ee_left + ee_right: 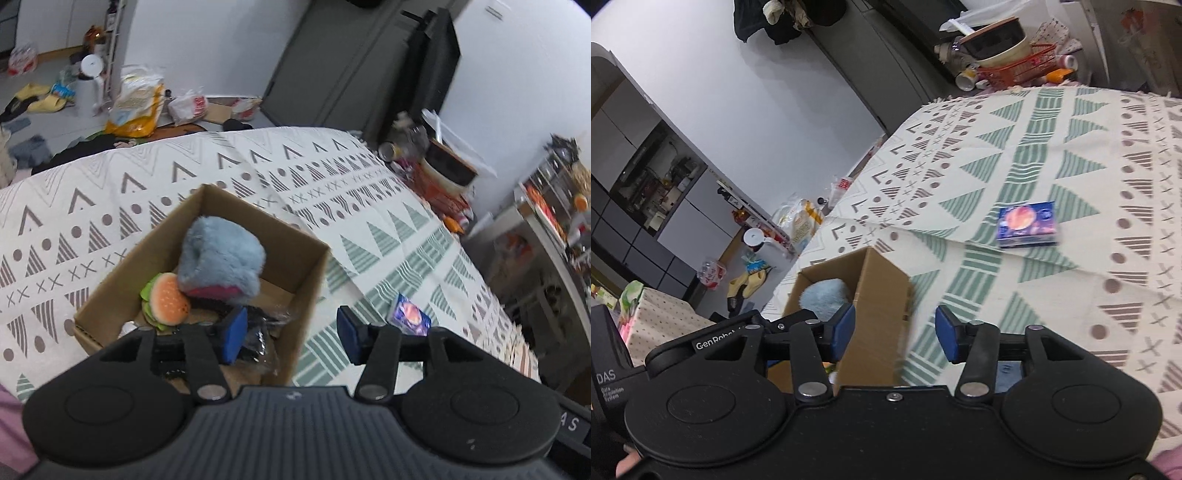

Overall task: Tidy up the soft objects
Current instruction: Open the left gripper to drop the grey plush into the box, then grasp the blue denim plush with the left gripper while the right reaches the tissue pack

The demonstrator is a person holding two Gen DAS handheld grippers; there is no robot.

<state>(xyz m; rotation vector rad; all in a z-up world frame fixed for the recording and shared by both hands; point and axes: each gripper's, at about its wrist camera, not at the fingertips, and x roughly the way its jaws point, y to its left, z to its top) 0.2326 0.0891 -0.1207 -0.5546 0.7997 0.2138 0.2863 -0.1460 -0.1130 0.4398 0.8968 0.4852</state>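
An open cardboard box point(310, 280) stands on the patterned cloth. In it lie a fluffy blue plush point(221, 254), a burger plush point(166, 299) and a dark plastic-wrapped item point(262, 332). My left gripper point(291, 332) is open and empty, just above the box's near right corner. A small blue packet point(410, 314) lies on the cloth to the right of the box. My right gripper point(894, 332) is open and empty, over the box's point(882, 295) right side; the blue plush point(823, 295) shows inside. The packet point(1027, 223) lies ahead and to the right.
The patterned cloth point(1071, 147) covers a wide surface. A red basket with bowls and bottles point(1015, 62) sits at its far end. Bags and clutter point(136, 99) lie on the floor beyond. A shelf rack point(554, 206) stands at the right.
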